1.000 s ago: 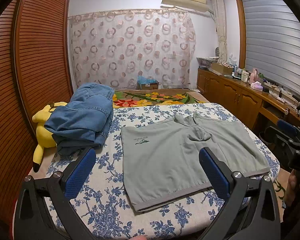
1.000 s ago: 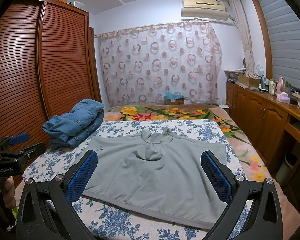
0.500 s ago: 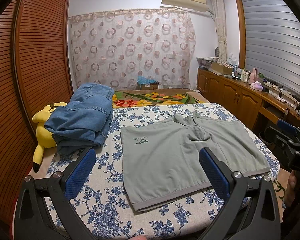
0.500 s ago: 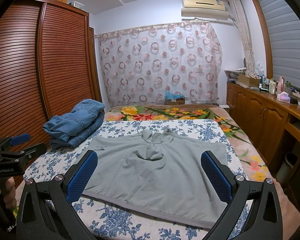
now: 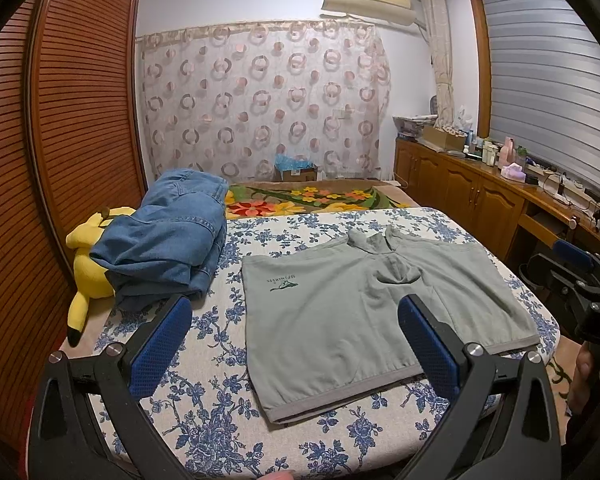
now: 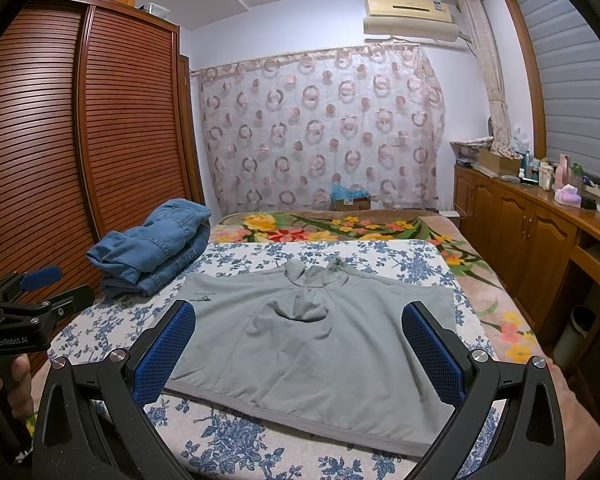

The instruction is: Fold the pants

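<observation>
Left wrist | grey pants [image 5: 364, 312] unmoved on bed [image 5: 220, 420] | grippers seemingly unchanged, spread

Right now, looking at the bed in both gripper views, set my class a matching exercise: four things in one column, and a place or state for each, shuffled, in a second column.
Things:
1. grey-green garment
2. blue denim stack
3. yellow plush toy
4. left gripper

Places or states:
A. wedged between the denim and the wardrobe
B. spread flat in the middle of the bed
C. open, holding nothing
D. folded, at the bed's left side

Pairs: 1-B, 2-D, 3-A, 4-C
</observation>
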`<act>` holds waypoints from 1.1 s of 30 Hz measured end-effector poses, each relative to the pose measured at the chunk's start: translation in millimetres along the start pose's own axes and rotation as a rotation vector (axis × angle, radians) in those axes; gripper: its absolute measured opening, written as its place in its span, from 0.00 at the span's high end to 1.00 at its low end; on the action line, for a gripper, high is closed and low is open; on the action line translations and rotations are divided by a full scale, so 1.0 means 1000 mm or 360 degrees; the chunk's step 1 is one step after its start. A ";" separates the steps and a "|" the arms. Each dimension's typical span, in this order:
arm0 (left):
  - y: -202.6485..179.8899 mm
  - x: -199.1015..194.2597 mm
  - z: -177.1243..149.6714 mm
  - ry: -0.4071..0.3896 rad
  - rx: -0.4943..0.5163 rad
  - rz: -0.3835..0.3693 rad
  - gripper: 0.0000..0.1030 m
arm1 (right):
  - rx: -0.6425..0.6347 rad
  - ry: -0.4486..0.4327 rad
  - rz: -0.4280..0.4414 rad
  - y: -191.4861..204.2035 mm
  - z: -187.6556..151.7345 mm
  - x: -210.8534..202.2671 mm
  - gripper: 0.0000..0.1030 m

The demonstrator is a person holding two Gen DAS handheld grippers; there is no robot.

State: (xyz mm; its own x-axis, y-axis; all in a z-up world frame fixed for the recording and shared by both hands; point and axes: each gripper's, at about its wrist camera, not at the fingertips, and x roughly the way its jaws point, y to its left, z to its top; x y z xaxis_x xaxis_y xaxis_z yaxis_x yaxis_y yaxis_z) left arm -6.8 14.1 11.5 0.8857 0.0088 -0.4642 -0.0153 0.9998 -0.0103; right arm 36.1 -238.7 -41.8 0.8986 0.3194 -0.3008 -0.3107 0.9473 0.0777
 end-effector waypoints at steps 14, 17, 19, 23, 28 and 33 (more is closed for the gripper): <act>-0.003 0.000 -0.001 -0.0006 0.0003 0.0006 0.00 | -0.0001 -0.0006 0.0004 0.000 0.000 0.000 0.00; -0.003 0.000 -0.001 -0.0006 0.0005 0.0006 0.00 | 0.0001 -0.0008 0.0003 0.000 0.000 0.000 0.00; -0.003 0.000 -0.001 -0.0006 0.0006 0.0006 0.00 | 0.0001 -0.0007 0.0002 0.000 0.000 0.001 0.00; -0.003 0.000 -0.001 -0.0006 0.0006 0.0007 0.00 | 0.0001 -0.0008 0.0003 0.000 0.000 0.001 0.00; -0.005 -0.005 0.002 -0.0003 0.0006 0.0006 0.00 | 0.0002 -0.0007 0.0003 0.000 0.000 0.001 0.00; -0.007 -0.007 0.005 0.0020 -0.0001 0.0002 0.00 | 0.0009 0.0000 -0.0004 0.000 0.000 0.002 0.00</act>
State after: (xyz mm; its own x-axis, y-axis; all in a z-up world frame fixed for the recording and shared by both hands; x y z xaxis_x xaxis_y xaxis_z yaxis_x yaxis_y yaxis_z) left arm -10.5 6.7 19.2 0.8797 0.0100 -0.4753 -0.0168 0.9998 -0.0101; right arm 38.2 -238.3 -42.7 0.8992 0.3172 -0.3013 -0.3069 0.9482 0.0822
